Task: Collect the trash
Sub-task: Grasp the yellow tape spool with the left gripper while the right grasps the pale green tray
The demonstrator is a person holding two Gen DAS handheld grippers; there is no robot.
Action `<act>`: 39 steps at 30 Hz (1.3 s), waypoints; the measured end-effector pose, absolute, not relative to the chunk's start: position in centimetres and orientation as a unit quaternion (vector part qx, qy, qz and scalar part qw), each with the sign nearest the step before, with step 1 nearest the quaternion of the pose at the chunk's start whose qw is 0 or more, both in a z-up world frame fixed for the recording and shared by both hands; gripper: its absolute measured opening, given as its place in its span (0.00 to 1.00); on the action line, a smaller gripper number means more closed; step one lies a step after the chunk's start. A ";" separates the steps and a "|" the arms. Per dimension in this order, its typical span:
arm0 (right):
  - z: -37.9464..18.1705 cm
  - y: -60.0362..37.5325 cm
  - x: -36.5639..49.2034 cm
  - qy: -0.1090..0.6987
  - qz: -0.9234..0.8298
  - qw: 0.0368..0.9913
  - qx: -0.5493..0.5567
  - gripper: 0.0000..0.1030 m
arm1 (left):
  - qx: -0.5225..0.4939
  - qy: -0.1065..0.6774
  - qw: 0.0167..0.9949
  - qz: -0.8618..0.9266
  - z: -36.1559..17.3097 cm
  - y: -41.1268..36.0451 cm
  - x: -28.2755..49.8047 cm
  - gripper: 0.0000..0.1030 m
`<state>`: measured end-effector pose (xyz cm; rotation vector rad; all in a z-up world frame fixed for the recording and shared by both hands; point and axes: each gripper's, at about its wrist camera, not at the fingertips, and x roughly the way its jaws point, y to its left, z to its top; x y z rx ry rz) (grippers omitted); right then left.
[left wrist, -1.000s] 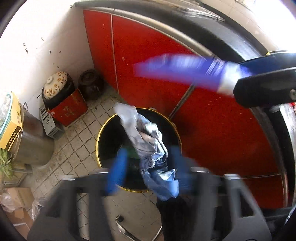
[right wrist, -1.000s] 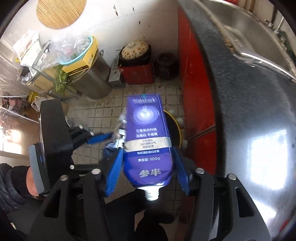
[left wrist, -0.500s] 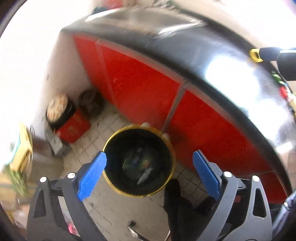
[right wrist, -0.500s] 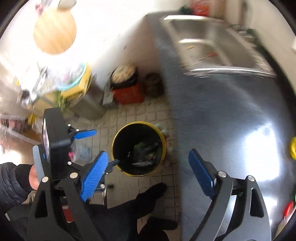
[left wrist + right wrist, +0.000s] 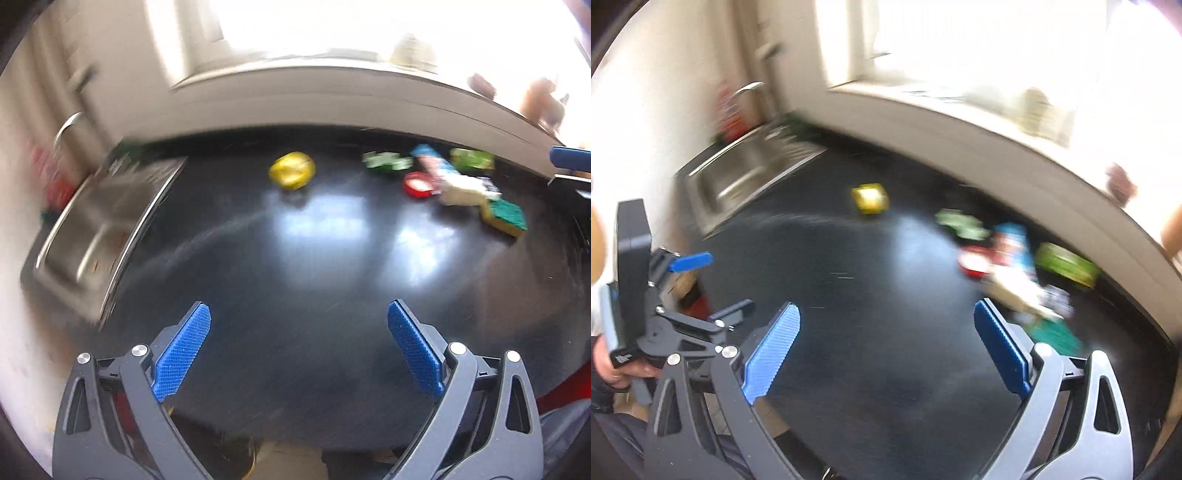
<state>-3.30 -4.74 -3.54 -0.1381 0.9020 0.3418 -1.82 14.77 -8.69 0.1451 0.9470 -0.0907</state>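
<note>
Both tongs wide open, empty — left gripper (image 5: pixel 298 352), right gripper (image 5: pixel 886 349). Reach slowly for crumpled yellow wrapper (image 5: pixel 291 170) near black bench (image 5: pixel 295 277) back edge — pinch its middle.

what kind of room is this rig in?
Most likely a home kitchen. A steel sink with a faucet is set into a glossy black countertop under a bright window, and a green-and-yellow scrub sponge lies among blurred packaging by the wall.

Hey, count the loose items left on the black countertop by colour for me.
Yellow crumpled item: 1
Green wrappers: 2
Red round lid: 1
Blue and pink packet: 1
White package: 1
Green and yellow sponge: 1
Total: 7
</note>
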 end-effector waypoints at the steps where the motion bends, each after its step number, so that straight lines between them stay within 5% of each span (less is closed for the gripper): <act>1: -3.4 -6.7 -3.5 0.433 0.151 0.887 -0.059 0.89 | 0.075 0.453 0.886 -0.057 -8.4 13.3 -1.6 0.91; 13: -5.9 -17.4 -4.1 0.443 0.100 0.891 -0.009 0.89 | 0.126 0.458 0.874 -0.105 -8.8 6.1 2.3 0.91; 25: -9.9 -9.7 9.4 0.461 0.217 0.858 -0.069 0.89 | 0.129 0.475 0.869 -0.045 -13.9 12.4 14.4 0.91; 39: -22.0 -2.0 26.4 0.573 0.258 0.755 -0.189 0.82 | 0.123 0.485 0.864 -0.057 -22.4 17.1 26.2 0.91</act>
